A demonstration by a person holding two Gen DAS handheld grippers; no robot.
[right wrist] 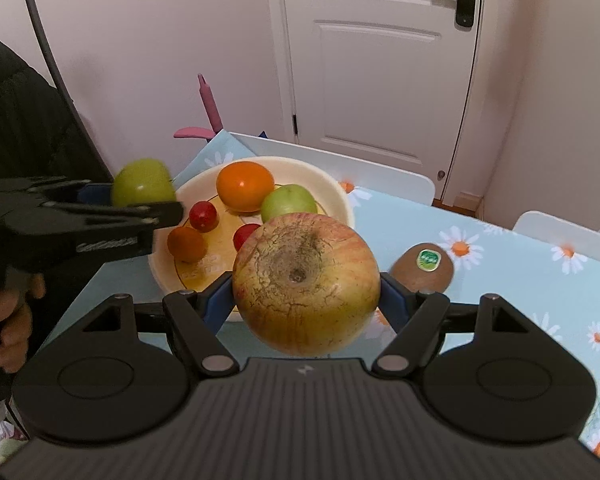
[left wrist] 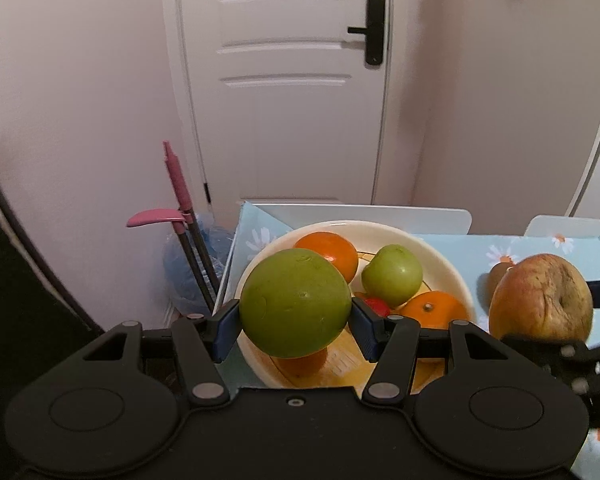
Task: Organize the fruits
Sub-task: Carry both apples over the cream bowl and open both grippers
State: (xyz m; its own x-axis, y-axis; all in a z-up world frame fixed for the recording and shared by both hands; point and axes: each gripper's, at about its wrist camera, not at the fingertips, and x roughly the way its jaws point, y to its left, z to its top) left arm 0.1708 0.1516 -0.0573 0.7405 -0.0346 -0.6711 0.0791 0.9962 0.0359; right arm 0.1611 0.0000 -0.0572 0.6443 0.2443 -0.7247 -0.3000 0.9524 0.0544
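We read the key relation as each carried fruit against the cream bowl (right wrist: 342, 200): from the right gripper (right wrist: 306, 300) the bowl lies at about 11 o'clock, just beyond the fruit; from the left gripper (left wrist: 294, 320) it sits directly beneath and ahead, at 12 o'clock. The left gripper's blue pads are clamped on a green apple (left wrist: 296, 304), held over the bowl's near-left rim, so the left hand looks nearer to a drop. The right gripper's pads pinch a large, wrinkled red-yellow apple (right wrist: 306, 284), stem pit facing the camera, above the daisy-print tablecloth (right wrist: 520, 280) at the bowl's near edge. Neither apple has a long axis to speak of. Both tools tilt downward. The bowl holds an orange tomato-like fruit (right wrist: 245, 186), a small green apple (right wrist: 288, 202) and small red fruits. A kiwi (right wrist: 422, 268) lies on the cloth at 2 o'clock from the right gripper.
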